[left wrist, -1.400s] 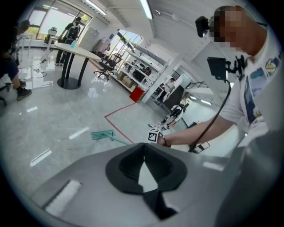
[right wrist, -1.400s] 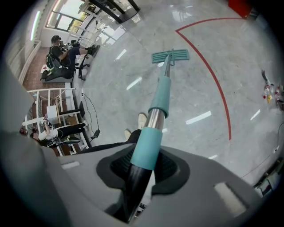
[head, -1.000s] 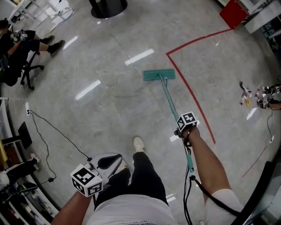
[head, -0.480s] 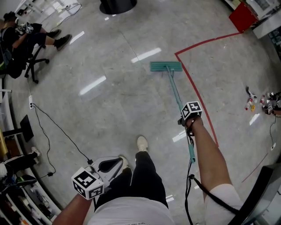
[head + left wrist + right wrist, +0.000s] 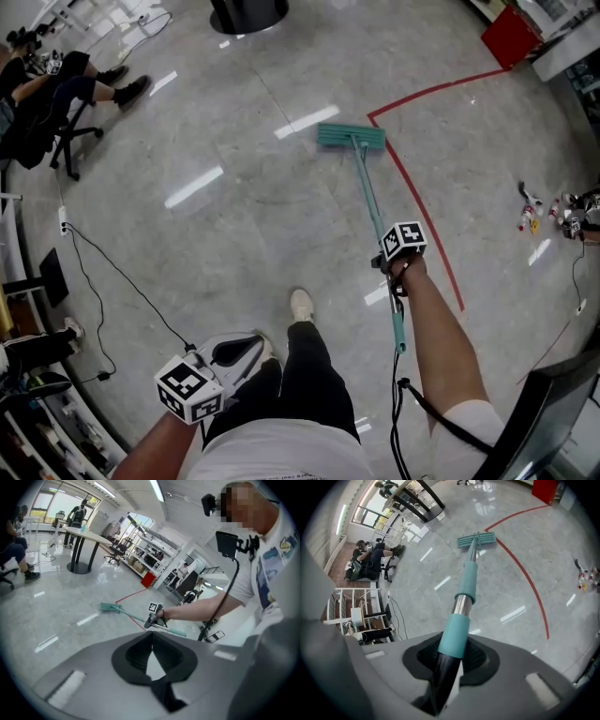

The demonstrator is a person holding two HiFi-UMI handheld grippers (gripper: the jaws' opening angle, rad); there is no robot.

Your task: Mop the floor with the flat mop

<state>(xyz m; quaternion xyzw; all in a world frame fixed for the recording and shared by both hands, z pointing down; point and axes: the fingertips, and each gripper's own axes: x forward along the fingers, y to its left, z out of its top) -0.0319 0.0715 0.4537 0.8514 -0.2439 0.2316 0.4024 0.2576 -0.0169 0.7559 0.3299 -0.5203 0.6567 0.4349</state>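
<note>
Head view first: the right gripper is clamped on the flat mop's handle, partway down the pole, with the teal top end of the pole sticking out behind it toward the person's body. From that grip the handle runs away up the picture to the mop head, which lies flat on the grey floor, well ahead of the gripper. The head sits just inside the corner of a red tape line, and the pole runs alongside that line's long stroke.

Over to the right gripper view, and there it is: the jaws are closed narrow round the dark grip section of the handle, and the pole shoots straight out from between them to the mop head far off.

The left gripper hangs low by the person's leg, near a white shoe, well apart from the mop. Its own view shows the jaws drawn together at the tips, nothing between them, with the mop head off in the distance.
</note>
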